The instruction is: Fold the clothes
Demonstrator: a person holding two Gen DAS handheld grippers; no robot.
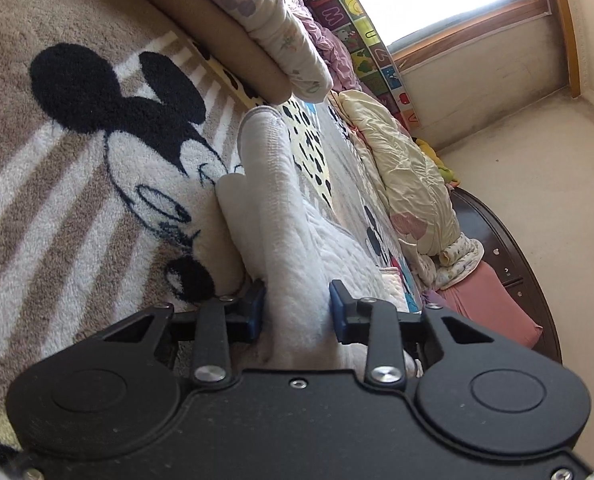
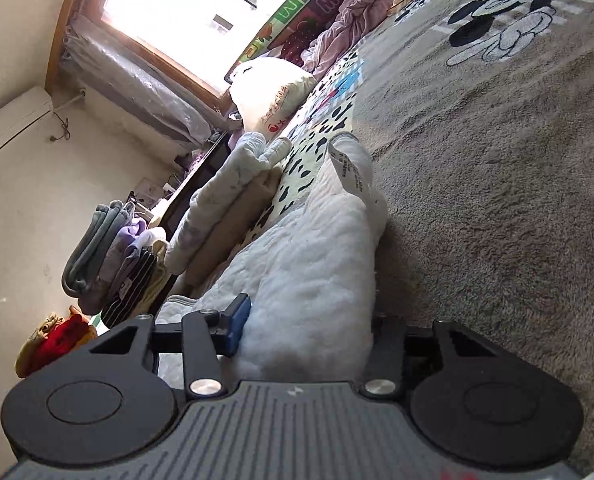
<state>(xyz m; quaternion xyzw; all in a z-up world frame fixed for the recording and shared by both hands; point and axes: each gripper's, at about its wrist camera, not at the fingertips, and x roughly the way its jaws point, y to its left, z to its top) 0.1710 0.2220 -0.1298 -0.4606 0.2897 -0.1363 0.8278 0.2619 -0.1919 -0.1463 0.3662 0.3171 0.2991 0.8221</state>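
Left gripper (image 1: 297, 306): blue pads were seen set apart with a thick fold of the white fleece garment (image 1: 293, 236) filling the gap between them — the left pad touched the cloth, the right pad seemed just clear of it, so a firm clamp could not be confirmed. Right gripper (image 2: 303, 326): one blue pad (image 2: 237, 324) was pressed against the same white fleece garment (image 2: 317, 264); the other finger was hidden behind the cloth, so its grip state could not be told either.

The garment was bunched and laid along the cartoon-mouse blanket (image 1: 97, 152), with a sleeve cuff (image 1: 261, 128) extended away from the left gripper and a white care label (image 2: 351, 172) exposed at the far end in the right view.

Further out, a spotted quilt (image 1: 309, 148) was noted beside the garment, a stack of folded bedding (image 1: 253, 28) beyond it, a cream comforter (image 1: 409, 184) near the wall, and a window (image 2: 177, 12) — brightly lit.
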